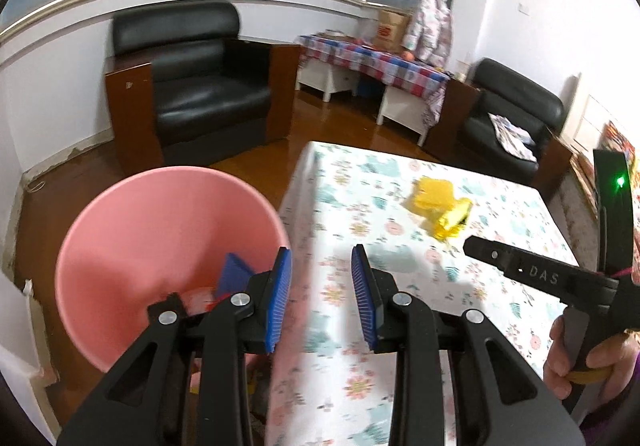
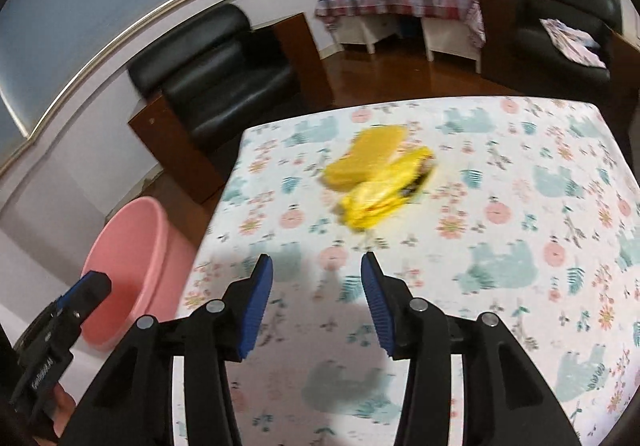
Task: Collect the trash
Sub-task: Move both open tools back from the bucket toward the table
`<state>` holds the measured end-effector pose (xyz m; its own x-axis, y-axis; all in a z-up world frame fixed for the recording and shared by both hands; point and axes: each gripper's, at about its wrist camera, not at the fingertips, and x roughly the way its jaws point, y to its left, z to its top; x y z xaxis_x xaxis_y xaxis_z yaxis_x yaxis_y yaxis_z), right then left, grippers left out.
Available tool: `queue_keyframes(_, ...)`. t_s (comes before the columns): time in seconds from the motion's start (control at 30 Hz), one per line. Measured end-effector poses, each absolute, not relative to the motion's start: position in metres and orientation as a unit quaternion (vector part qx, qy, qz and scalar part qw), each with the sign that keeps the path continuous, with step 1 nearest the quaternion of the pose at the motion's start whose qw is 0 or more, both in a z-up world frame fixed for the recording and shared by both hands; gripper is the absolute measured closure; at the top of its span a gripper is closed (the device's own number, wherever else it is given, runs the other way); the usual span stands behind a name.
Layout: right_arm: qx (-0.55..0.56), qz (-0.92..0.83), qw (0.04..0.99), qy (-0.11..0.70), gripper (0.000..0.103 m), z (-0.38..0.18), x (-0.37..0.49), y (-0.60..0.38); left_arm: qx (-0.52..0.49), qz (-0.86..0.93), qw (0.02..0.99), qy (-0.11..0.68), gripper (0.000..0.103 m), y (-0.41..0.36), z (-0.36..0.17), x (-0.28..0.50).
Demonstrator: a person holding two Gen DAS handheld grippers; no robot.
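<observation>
A yellow crumpled wrapper (image 1: 454,220) (image 2: 380,192) lies on the floral tablecloth (image 1: 400,326) (image 2: 500,286), touching a flat yellow block (image 1: 432,194) (image 2: 368,154) behind it. My right gripper (image 2: 316,302) hovers open over the cloth, short of the wrapper, with nothing between its blue pads. My left gripper (image 1: 322,296) stands open and empty over the table's left edge, beside the pink bin (image 1: 168,246) (image 2: 128,270) on the floor. Inside the bin lie a blue piece (image 1: 236,270) and something red and white. The right tool also shows in the left wrist view, held by a hand (image 1: 584,358).
A black armchair (image 1: 200,86) (image 2: 224,74) stands beyond the bin, a second one (image 1: 516,118) at the right with cloth on its seat. A side table with a checked cover (image 1: 376,62) and a cardboard box stands against the far wall. Brown wooden floor surrounds the table.
</observation>
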<state>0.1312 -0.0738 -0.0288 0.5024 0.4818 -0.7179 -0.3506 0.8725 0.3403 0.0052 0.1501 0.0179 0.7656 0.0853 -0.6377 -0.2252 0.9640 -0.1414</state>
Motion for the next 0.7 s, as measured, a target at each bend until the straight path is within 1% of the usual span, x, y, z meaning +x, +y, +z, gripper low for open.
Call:
queue_keyframes(0.13,0.087,0.227,0.867,0.435,0.057,-0.03,0.134,-0.09,-0.102,0.063,0.933,0.34,0.072,0.134,0.013,0.018)
queue_keyframes(0.37,0.113,0.207,0.864,0.445,0.053,-0.037,0.144,-0.107,-0.089,0.037,0.931,0.353,0.072,0.114,0.003,0.039)
queue_keyframes(0.7,0.109,0.189,0.865,0.451,0.05,-0.044,0.164,-0.091,-0.099,0.026,0.93,0.354,0.072,0.114,-0.003,0.055)
